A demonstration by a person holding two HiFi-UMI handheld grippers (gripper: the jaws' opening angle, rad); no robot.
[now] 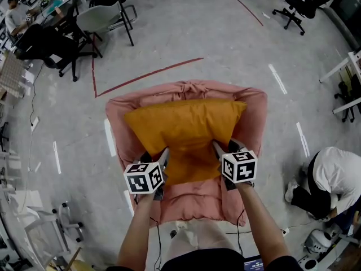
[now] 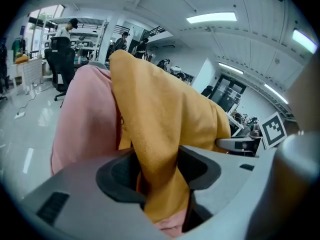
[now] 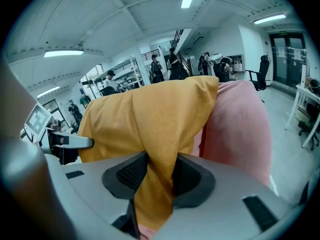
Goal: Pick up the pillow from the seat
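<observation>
An orange pillow [image 1: 186, 131] leans against the back of a seat draped in pink cloth [image 1: 254, 117]. My left gripper [image 1: 164, 156] pinches the pillow's near left corner, and my right gripper [image 1: 216, 148] pinches its near right corner. In the left gripper view, the left gripper [image 2: 160, 176] has its dark pads pressed on a fold of the pillow [image 2: 160, 104], with the pink seat [image 2: 85, 114] behind it. In the right gripper view, the right gripper [image 3: 159, 176] clamps a fold of the pillow [image 3: 150, 114] the same way, beside the pink seat [image 3: 240, 129].
Office chairs stand on the floor beyond the seat at the far left [image 1: 107, 10] and far right [image 1: 299, 4]. A person [image 1: 333, 179] crouches on the floor at the right. A white table [image 1: 347, 66] is at the right edge. A red tape line [image 1: 146, 75] crosses the floor.
</observation>
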